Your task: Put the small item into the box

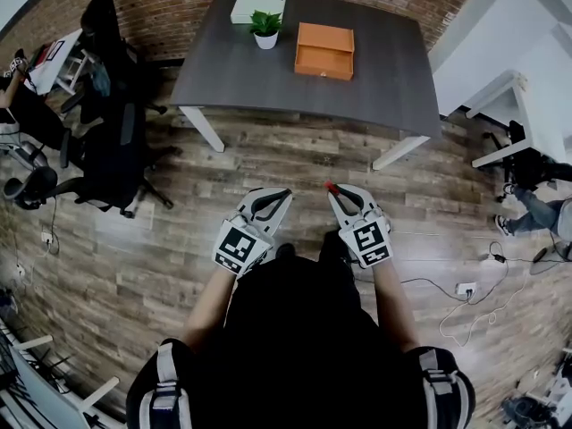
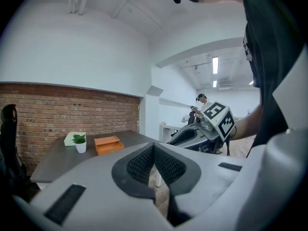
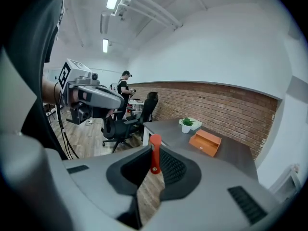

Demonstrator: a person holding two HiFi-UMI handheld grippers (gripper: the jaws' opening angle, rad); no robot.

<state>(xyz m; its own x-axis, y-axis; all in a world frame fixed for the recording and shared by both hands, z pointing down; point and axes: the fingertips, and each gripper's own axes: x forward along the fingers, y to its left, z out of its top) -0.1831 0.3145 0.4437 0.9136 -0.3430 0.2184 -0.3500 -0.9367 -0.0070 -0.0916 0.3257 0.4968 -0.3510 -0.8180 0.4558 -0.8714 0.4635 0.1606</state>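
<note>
Right gripper (image 1: pixel 334 190): jaws clenched on a small flat red piece (image 3: pixel 155 153). Left gripper (image 1: pixel 282 193): jaws pressed together, empty. Both are well apart from the orange rectangular box (image 1: pixel 323 50) on the dark grey table (image 1: pixel 393 79).

No word, brand or number is readable. Only square black-and-white markers stand on the left gripper (image 1: pixel 281 194) and the right gripper (image 1: pixel 335 192), toward 6 o'clock.
</note>
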